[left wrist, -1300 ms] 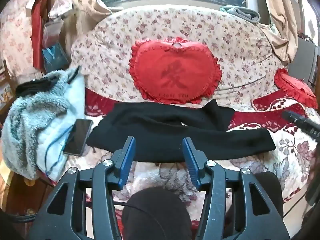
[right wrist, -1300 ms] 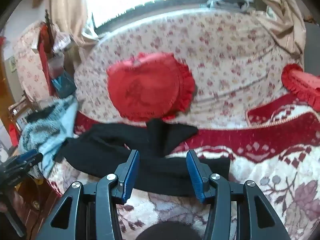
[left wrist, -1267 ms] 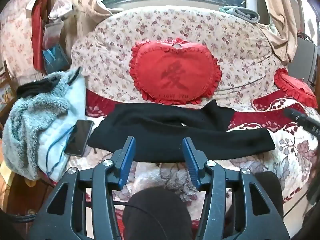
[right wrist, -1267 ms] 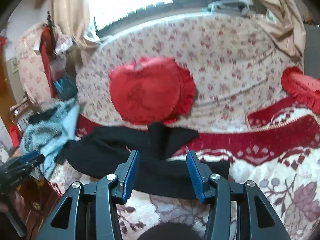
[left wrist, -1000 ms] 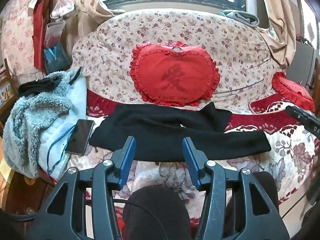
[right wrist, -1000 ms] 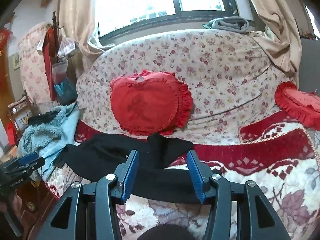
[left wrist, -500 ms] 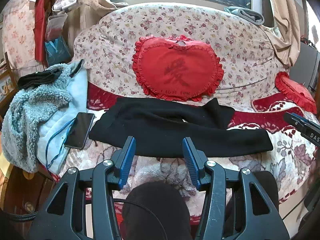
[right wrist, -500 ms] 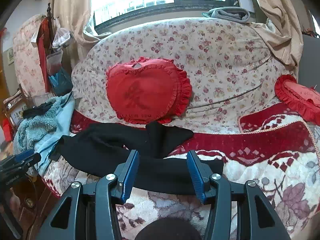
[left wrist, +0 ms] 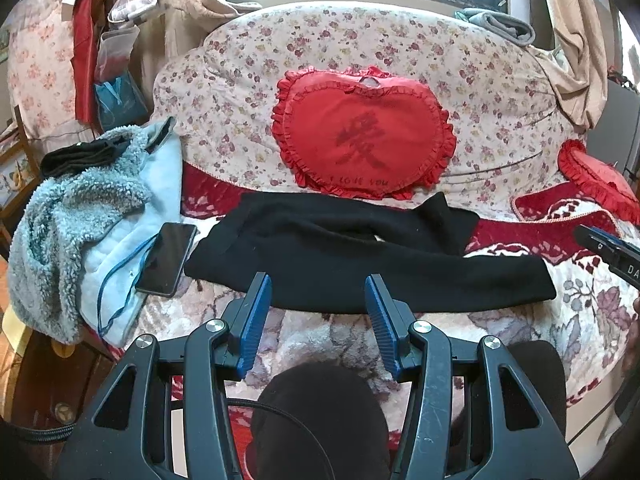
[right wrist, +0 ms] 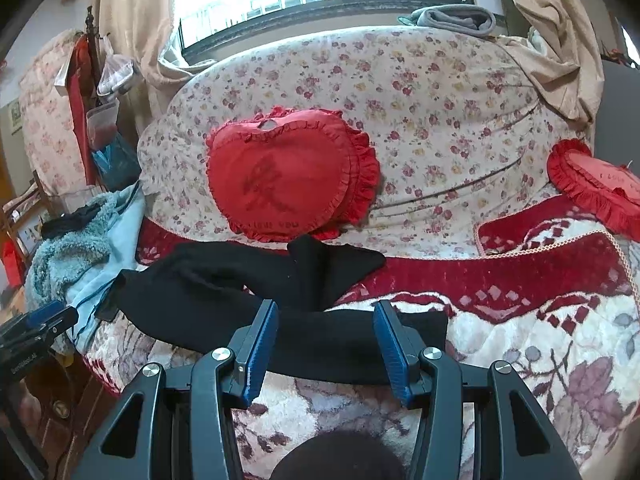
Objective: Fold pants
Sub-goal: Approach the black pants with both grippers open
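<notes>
The black pants [left wrist: 360,256] are seen spread lengthwise across the patterned blanket [left wrist: 592,320] on the sofa seat, below the red heart cushion [left wrist: 362,146], with one leg lying along the near edge and the other doubled back toward the far side, its end bunched near the cushion. Little of the folding is judged to be done: the garment is laid out but not squared, and a tidy fold into a compact stack is still to be made. The left gripper [left wrist: 318,314] is held short of the cloth with its blue-padded fingers [left wrist: 254,320] spread apart and nothing between them; the right gripper [right wrist: 326,346] is likewise parted and empty, poised just at the near hem. From the left wrist view a phone [left wrist: 166,258] with a blue cable is shown on a fleecy grey-blue garment [left wrist: 68,232] at the left, close to the pants' left end, and the full length of the near leg can be followed to its right end. From the right wrist view the phone cannot be made out, but the upturned fold of the far leg [right wrist: 320,276] is shown more plainly, and the window above the sofa back is more fully visible.
</notes>
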Demonstrator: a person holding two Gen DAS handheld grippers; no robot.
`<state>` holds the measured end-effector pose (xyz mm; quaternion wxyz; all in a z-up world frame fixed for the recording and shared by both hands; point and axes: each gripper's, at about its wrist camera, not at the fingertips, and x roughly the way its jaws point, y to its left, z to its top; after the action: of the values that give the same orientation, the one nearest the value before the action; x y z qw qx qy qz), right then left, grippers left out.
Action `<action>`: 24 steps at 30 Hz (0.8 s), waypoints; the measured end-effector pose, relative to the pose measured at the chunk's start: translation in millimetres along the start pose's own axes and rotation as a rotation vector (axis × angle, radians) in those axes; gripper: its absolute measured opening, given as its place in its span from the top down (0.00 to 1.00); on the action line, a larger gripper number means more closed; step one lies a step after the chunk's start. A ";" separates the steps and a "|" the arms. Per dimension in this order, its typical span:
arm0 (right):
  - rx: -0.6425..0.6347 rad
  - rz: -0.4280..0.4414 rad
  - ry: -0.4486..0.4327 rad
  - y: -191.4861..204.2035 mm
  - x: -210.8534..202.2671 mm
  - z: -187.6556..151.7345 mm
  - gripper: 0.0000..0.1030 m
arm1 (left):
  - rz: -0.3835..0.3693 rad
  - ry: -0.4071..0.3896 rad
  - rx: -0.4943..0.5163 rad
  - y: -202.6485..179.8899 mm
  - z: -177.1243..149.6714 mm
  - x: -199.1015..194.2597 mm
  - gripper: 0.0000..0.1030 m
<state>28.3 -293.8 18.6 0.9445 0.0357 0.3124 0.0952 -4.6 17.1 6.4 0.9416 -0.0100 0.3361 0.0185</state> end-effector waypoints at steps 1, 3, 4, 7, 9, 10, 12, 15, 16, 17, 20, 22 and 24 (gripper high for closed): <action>0.000 -0.001 0.004 0.7 -0.2 1.1 0.54 | -0.002 0.004 -0.001 -0.4 -0.9 0.9 0.53; -0.001 0.002 0.003 1.1 -1.2 -0.8 0.54 | -0.003 0.012 -0.006 -0.1 -0.6 2.9 0.53; 0.001 0.004 0.005 -0.1 -1.0 1.5 0.54 | -0.007 0.017 -0.010 0.3 -0.9 3.8 0.53; 0.003 -0.001 0.011 0.5 -0.5 1.1 0.54 | -0.015 0.024 -0.017 1.3 -0.7 5.4 0.53; 0.003 -0.001 0.020 1.1 1.2 -0.5 0.54 | -0.015 0.024 -0.016 1.1 -1.1 5.9 0.53; 0.002 -0.001 0.024 0.5 2.2 -0.3 0.54 | -0.015 0.021 -0.015 1.1 -1.1 6.1 0.53; 0.002 0.002 0.033 0.3 4.0 -2.1 0.54 | -0.012 0.020 -0.008 -0.1 -1.2 6.4 0.53; 0.001 0.003 0.041 0.3 6.0 -1.9 0.54 | -0.008 0.025 0.005 -2.3 -2.5 10.0 0.53; 0.001 0.004 0.043 0.4 6.8 -1.9 0.54 | -0.007 0.025 0.010 -3.1 -3.1 11.1 0.53; 0.001 0.005 0.044 0.1 7.1 -2.0 0.54 | -0.002 0.025 0.015 -3.7 -3.7 12.1 0.53; -0.001 0.007 0.050 0.7 9.3 -2.9 0.54 | 0.010 0.024 0.019 -2.9 -5.5 16.3 0.53; -0.002 0.005 0.054 1.8 12.6 -1.7 0.54 | 0.013 0.033 0.013 0.2 -5.0 22.2 0.53; -0.006 0.006 0.064 2.1 17.9 -1.7 0.54 | 0.031 0.036 0.011 2.3 -5.9 27.2 0.53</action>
<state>41.0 -288.0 7.0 0.9339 0.0306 0.3419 0.1002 12.6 19.9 -15.5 0.9350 -0.0001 0.3533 0.0311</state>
